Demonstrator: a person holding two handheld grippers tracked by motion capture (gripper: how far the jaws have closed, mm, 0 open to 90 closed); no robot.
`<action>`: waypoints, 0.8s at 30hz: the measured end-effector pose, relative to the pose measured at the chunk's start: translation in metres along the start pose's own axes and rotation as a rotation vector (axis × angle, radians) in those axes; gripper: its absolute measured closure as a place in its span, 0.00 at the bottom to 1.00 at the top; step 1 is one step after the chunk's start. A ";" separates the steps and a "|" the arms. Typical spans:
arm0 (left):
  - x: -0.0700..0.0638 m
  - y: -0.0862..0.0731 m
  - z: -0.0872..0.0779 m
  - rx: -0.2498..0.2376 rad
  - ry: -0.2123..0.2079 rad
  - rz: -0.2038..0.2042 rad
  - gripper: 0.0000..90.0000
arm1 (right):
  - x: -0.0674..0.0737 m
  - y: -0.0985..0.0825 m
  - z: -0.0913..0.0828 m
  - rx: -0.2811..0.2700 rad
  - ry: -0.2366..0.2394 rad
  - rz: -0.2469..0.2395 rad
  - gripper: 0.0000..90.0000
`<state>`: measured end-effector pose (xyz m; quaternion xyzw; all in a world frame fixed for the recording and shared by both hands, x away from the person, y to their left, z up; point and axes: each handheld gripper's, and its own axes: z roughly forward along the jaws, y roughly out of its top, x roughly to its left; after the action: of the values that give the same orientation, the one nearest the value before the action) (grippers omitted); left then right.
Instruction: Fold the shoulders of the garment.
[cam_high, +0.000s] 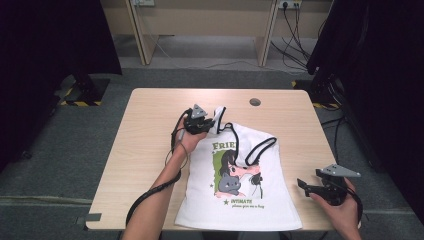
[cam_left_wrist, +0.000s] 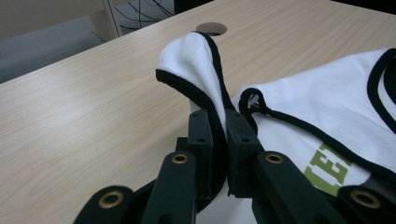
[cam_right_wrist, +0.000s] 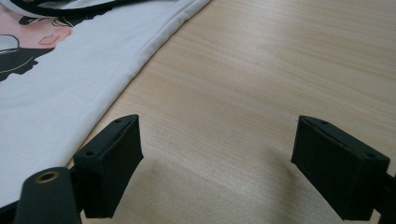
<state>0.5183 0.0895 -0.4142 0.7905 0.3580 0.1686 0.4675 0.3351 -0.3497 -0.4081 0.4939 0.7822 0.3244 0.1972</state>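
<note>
While pinched on shirt strap, left tongs; right tongs agape, apparently empty.

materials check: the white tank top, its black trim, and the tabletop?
Tank top: looks like soft knit cotton-type jersey, matte; it drapes and folds where the left gripper pinches the strap. Exact fibre can't be told.
Black trim: seems a sewn fabric binding along the strap and neck edges, matte.
Tabletop: pale wood-grain surface, probably laminate rather than solid wood; smooth with a slight sheen.

The right gripper hangs with jaws wide apart over bare table, beside the white shirt's hem.
</note>
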 end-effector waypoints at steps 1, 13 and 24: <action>-0.001 -0.001 -0.001 0.001 -0.002 0.002 0.90 | 0.000 0.000 0.000 0.000 0.000 0.000 0.18; -0.011 -0.012 -0.013 -0.011 0.000 0.015 0.90 | 0.000 0.000 0.001 0.006 -0.002 -0.009 0.18; -0.027 -0.019 -0.020 -0.006 0.012 0.083 0.90 | 0.001 0.001 0.001 0.008 -0.004 -0.015 0.18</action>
<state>0.4800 0.0876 -0.4184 0.8021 0.3274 0.1937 0.4604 0.3357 -0.3483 -0.4085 0.4895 0.7868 0.3187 0.1993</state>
